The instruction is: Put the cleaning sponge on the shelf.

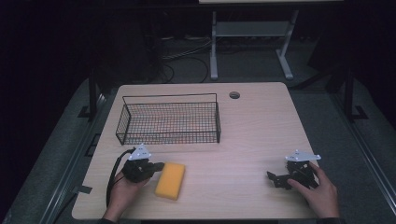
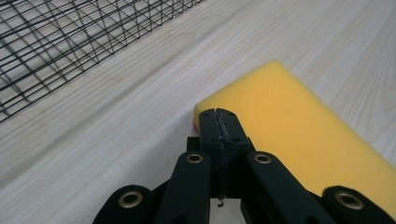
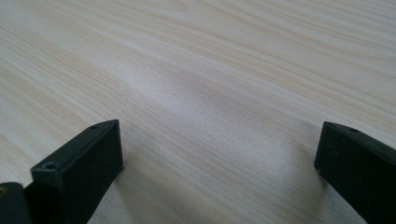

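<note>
Left gripper view shows my left hand-held gripper (image 2: 218, 122) with jaws pressed together, empty, its tips hiding one corner of the yellow sponge (image 2: 299, 130). I see the sponge lying flat on the desk (image 1: 243, 130), near the wire basket (image 1: 169, 122), which holds nothing. My right hand-held gripper (image 3: 219, 163) stands wide open over bare wood.

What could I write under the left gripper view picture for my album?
Closed left claw noses up to a yellow sponge beside a wire basket.
</note>
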